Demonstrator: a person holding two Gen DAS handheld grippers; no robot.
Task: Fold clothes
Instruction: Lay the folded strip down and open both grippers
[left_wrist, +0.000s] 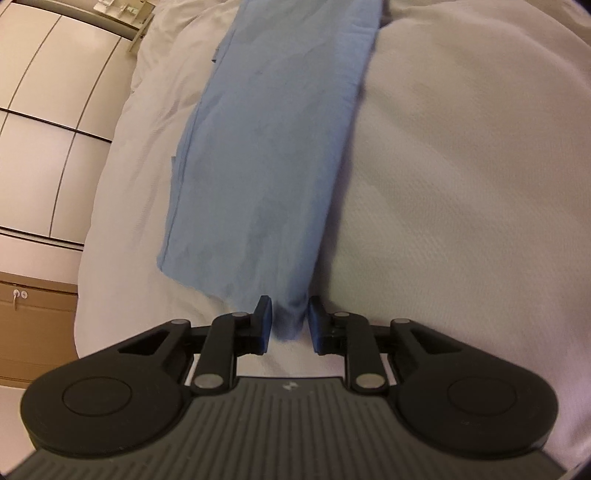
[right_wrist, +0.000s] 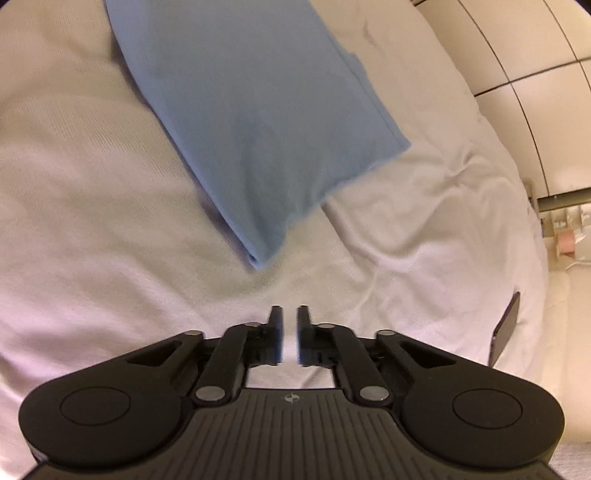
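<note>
The long folded light-blue cloth garment (left_wrist: 266, 155) looks soft, matt and faintly creased. Beneath it the white woven bed cover (left_wrist: 461, 184) shows a fine ribbed weave, rumpled in places. The left black matt plastic gripper (left_wrist: 290, 320) carries dull silver metal rivets; the right black plastic gripper (right_wrist: 289, 334) matches. Pale smooth cabinet panels (left_wrist: 40, 74) look faintly glossy.

Both wrist views look down, close over the bed (left_wrist: 461, 166), sharing the blue garment (left_wrist: 266, 147) (opposite ends).

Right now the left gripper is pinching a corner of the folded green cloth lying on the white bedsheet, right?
Not green: the left wrist view shows the folded cloth is light blue. The left gripper does pinch its corner on the white bedsheet.
</note>
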